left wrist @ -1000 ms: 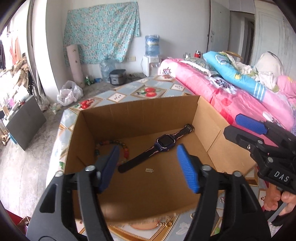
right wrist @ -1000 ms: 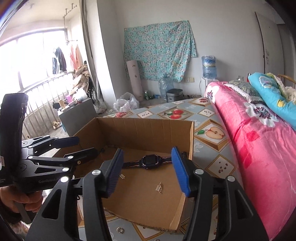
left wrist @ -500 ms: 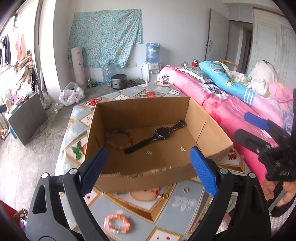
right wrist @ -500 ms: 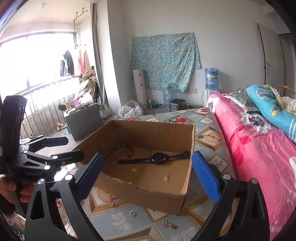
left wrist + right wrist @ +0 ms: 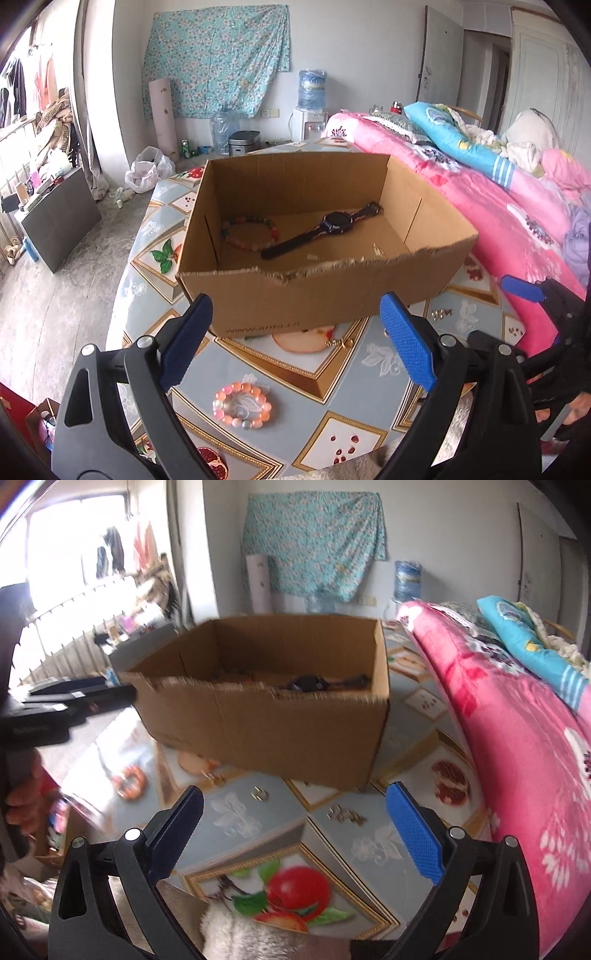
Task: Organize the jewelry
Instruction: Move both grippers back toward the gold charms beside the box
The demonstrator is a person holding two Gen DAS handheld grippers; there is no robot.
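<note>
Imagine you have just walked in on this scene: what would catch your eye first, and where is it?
The open cardboard box in the middle of the patterned table draws the eye first, with a dark watch and a multicoloured bead bracelet lying on its floor. Next is the pink bead bracelet left outside on the table, in front of the box, between the fingers of the open left claw. A bright pink quilt fills the right side.

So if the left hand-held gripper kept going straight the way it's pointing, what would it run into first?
Probably the patterned tablecloth just short of the cardboard box, beyond the pink bead bracelet. Depth is hard to judge, so it could reach the box's near wall instead.
</note>
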